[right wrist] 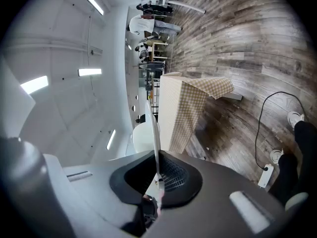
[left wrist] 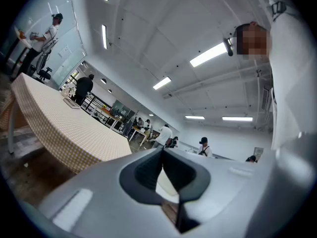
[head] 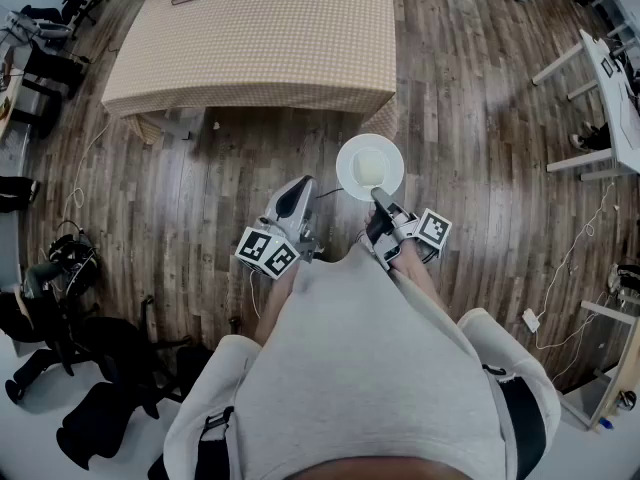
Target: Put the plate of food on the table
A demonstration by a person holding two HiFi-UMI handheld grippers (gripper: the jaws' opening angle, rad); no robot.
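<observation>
The right tongs [head: 378,198] pinch the plate [head: 348,163] by its near rim. The table [head: 250,48] lies ahead, a bit left. The left tongs [head: 300,188] are closed, empty.

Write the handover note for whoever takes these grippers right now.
Right gripper: shut on the near rim of the plate, which has pale food on it.
Left gripper: shut, empty, beside the right one.
Table: ahead, checkered; the plate hangs over the floor, short of the table's near edge.
Done: plate in grip.
Left: carry it over the table, set it down, release.
</observation>
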